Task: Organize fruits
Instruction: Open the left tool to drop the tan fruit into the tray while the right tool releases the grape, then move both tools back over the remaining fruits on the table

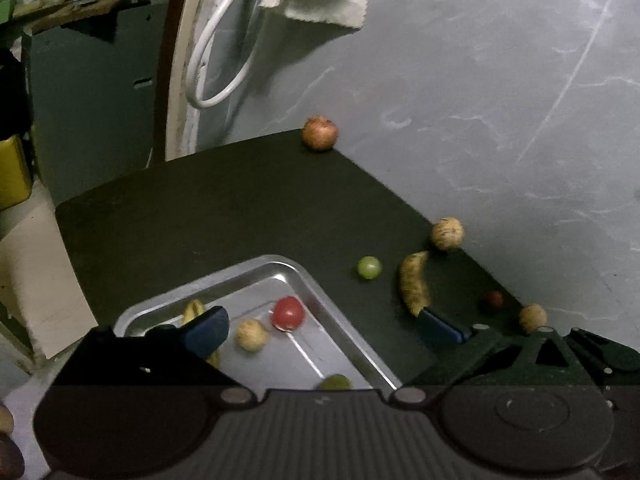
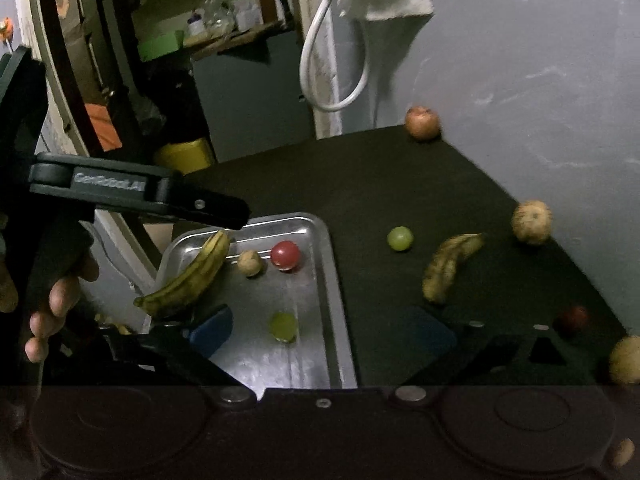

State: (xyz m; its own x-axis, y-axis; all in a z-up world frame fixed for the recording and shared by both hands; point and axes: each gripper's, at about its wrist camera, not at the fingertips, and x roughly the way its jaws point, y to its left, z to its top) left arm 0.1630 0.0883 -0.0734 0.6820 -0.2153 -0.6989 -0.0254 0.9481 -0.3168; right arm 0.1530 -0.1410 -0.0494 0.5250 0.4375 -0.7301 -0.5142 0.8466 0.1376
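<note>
Lying below spread jaws: tray banana [image 2: 188,280].

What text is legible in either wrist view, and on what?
"GenRobot.AI" in pale letters, slightly blurred, on the black arm of the left gripper in the right wrist view.
Containers on the background shelf: any labels are too small and blurred to read.
Nothing readable on the metal tray, the fruit or the wall.
</note>
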